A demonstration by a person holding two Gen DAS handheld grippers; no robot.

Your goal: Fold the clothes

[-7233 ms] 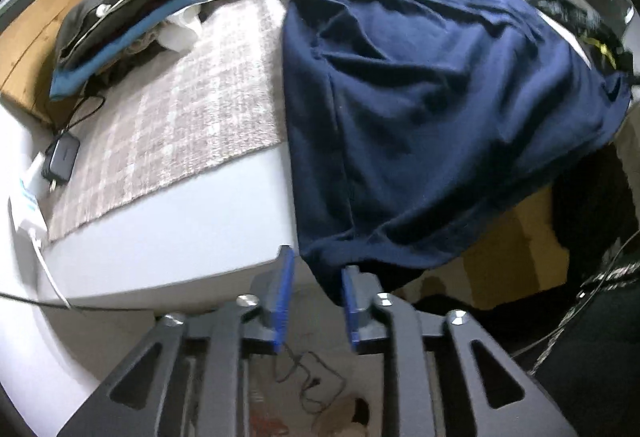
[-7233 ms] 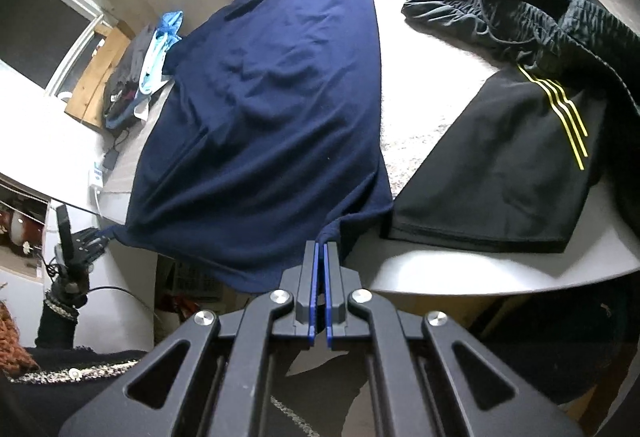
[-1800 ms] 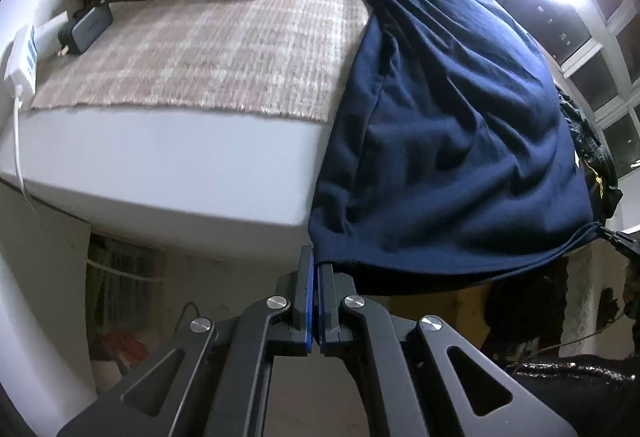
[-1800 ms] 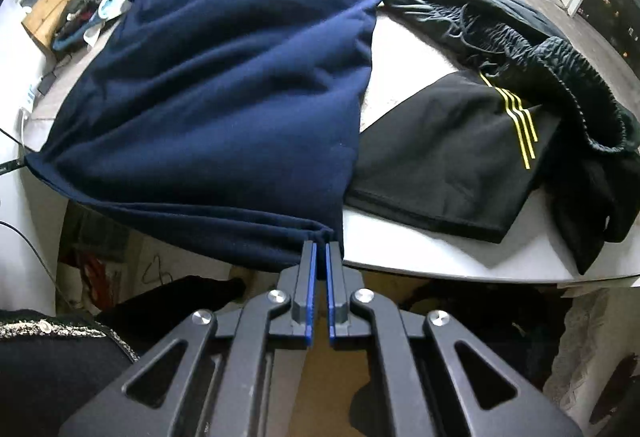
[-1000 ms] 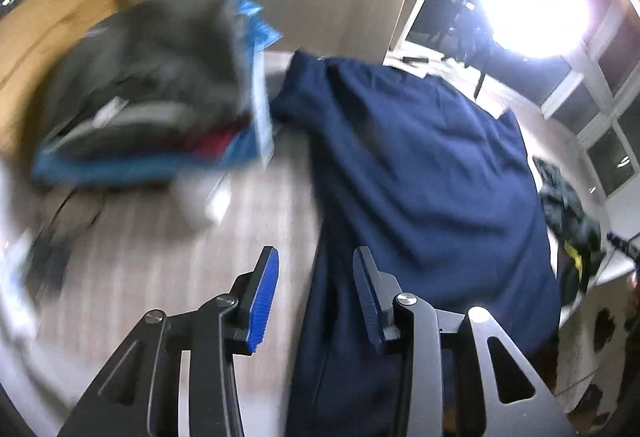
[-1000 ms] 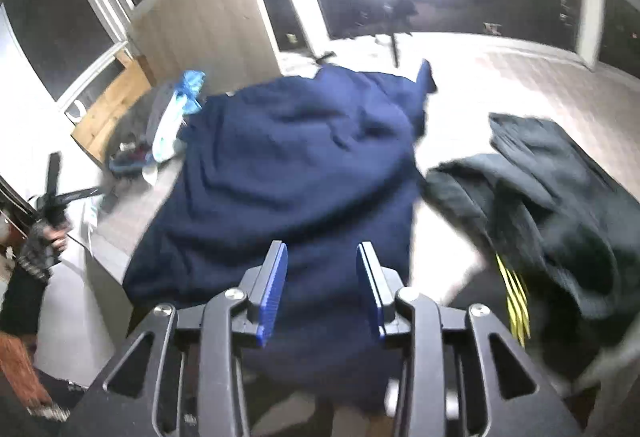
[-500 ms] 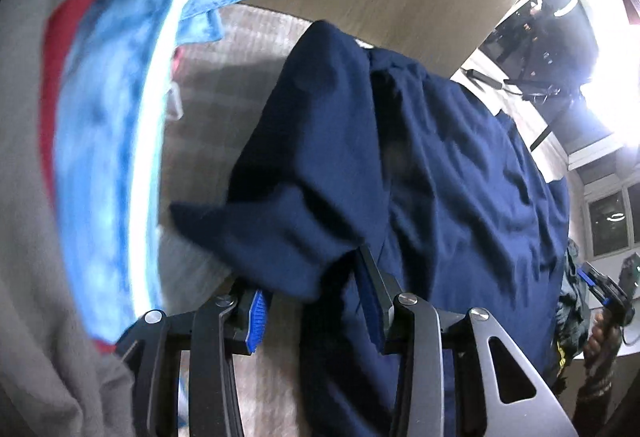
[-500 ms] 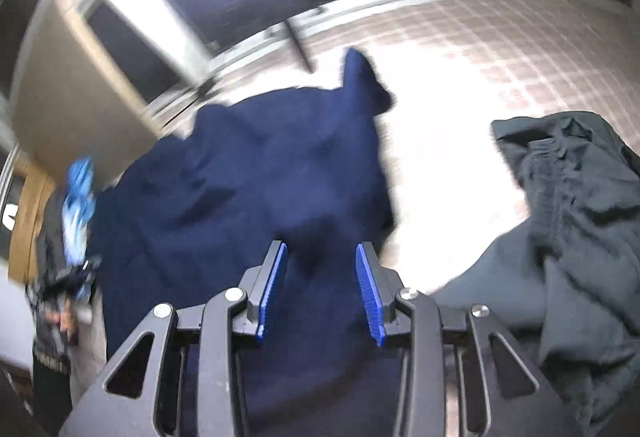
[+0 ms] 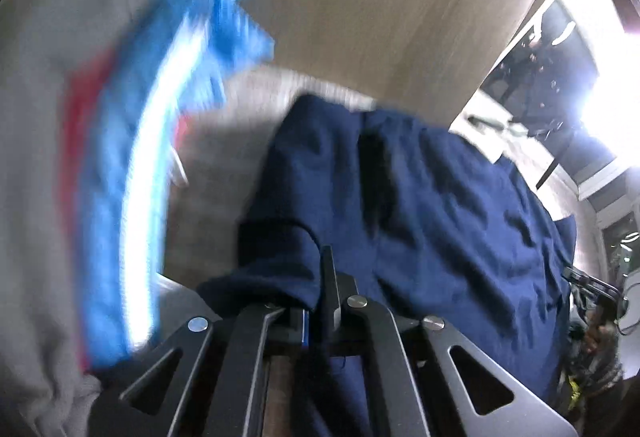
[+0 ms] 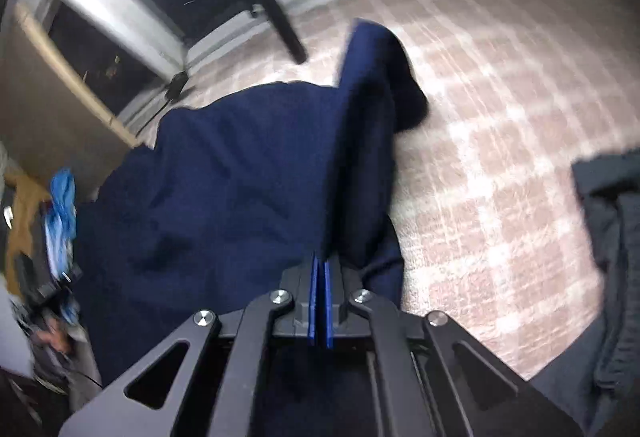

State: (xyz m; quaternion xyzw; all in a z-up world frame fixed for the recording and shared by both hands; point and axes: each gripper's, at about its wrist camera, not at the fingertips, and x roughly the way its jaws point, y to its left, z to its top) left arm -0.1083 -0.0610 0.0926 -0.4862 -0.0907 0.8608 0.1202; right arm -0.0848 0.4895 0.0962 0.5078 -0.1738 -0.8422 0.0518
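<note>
Left gripper [image 9: 316,301] is clamped on a sleeve of the navy shirt [image 9: 420,205]; right gripper [image 10: 320,277] is pinched on its other sleeve. The shirt lies spread on the checked cloth [image 10: 500,125], folded pile [image 9: 132,157] beyond

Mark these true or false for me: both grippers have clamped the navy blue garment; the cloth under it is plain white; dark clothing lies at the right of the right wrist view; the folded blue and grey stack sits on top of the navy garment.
1. Both grippers are clamped on the navy blue garment. True: the left gripper and the right gripper each pinch its fabric.
2. The cloth beneath is plain white. False: the pink and white checked cloth is patterned.
3. Dark clothing lies at the right. True: a dark grey garment is there.
4. The stack sits on the navy garment. False: the blue and grey clothes stack lies beside it.
</note>
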